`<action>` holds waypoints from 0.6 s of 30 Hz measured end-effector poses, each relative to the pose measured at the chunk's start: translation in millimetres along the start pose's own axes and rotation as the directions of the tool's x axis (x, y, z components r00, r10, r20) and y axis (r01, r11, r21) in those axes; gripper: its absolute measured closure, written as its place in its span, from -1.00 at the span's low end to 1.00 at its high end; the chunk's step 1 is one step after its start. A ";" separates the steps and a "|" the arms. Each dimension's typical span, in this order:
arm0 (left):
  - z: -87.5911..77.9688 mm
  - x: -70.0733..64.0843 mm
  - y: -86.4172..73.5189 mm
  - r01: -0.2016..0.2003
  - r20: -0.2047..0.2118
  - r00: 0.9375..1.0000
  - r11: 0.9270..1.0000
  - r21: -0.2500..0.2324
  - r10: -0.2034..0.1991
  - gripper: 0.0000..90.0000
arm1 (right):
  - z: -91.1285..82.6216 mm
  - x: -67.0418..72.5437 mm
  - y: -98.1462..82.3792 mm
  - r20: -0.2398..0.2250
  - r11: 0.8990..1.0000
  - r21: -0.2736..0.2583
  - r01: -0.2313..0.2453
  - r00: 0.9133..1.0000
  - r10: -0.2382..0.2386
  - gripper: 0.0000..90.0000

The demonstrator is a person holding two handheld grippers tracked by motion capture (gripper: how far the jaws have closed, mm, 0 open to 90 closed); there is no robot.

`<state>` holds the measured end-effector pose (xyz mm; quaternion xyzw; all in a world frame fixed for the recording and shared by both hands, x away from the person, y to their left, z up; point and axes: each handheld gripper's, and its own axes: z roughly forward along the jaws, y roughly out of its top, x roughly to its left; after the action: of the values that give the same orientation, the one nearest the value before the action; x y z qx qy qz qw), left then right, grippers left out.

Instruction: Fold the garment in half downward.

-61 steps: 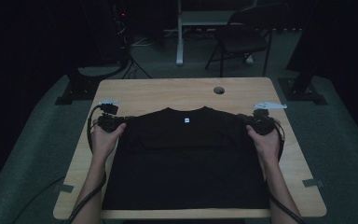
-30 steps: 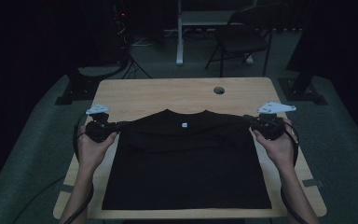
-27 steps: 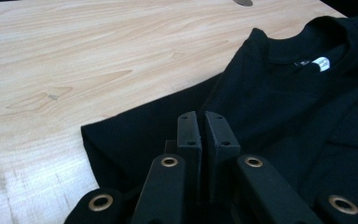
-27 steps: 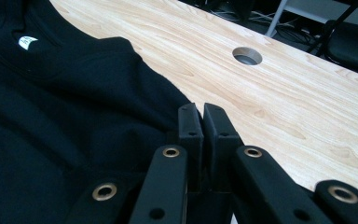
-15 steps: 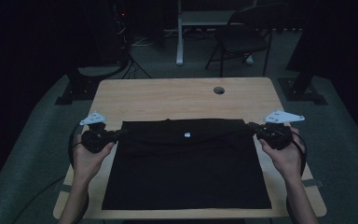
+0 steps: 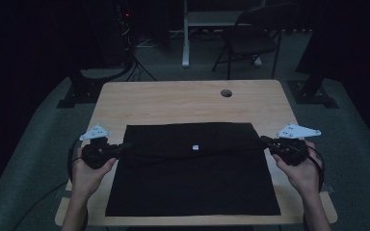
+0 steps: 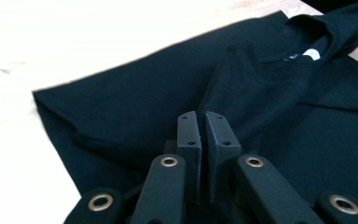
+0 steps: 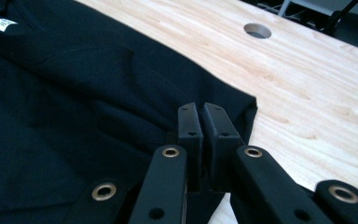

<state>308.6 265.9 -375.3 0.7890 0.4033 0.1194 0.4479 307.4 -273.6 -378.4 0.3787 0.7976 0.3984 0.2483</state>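
A black T-shirt [image 6: 192, 183] lies flat on the wooden table [image 6: 173, 103], its upper part folded toward the person so the far edge is a straight fold. A white neck label [image 6: 196, 147] shows near the middle. My left gripper [image 6: 122, 145] is shut on the shirt's left edge, where a ridge of cloth [image 7: 219, 88] runs up into the closed jaws [image 7: 201, 117]. My right gripper [image 6: 266, 141] is shut on the right edge, its jaws [image 8: 199, 111] pinched together over the cloth [image 8: 74, 93] near the folded corner. The label [image 7: 310, 54] [image 8: 4, 23] appears in both gripper views.
A round cable hole [image 6: 226, 93] [image 8: 257, 30] sits in the far right part of the table. Bare wood runs beyond the shirt and along both sides. A folding chair [image 6: 250, 38] and stand legs are on the dark floor behind the table.
Both grippers have come toward the person, drawing the shirt's shoulders and collar down over its body. The far edge changed from a curved neckline to a straight fold.
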 end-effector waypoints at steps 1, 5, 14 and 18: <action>-0.8 -1.2 -2.3 -0.003 -0.001 1.000 1.000 0.005 0.003 0.91 | -1.1 0.9 -1.4 -0.004 1.000 0.002 -0.001 1.000 0.001 0.91; -4.7 -4.4 -12.6 0.002 0.003 1.000 1.000 0.022 -0.002 0.91 | -4.4 7.1 -8.2 -0.022 1.000 0.023 0.007 1.000 -0.007 0.91; 7.9 -5.0 -47.9 0.023 -0.001 1.000 0.993 0.118 -0.023 0.91 | 2.8 16.2 -38.4 -0.085 0.994 0.111 0.002 0.996 0.007 0.91; 9.5 -8.7 -57.2 0.014 -0.005 1.000 0.988 0.154 -0.013 0.91 | 0.6 22.4 -46.9 -0.102 0.990 0.144 0.000 0.995 0.015 0.90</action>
<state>277.9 269.3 -425.2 0.8181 0.4177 0.0865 0.3857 275.6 -273.9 -419.5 0.3774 0.8346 0.3599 0.1774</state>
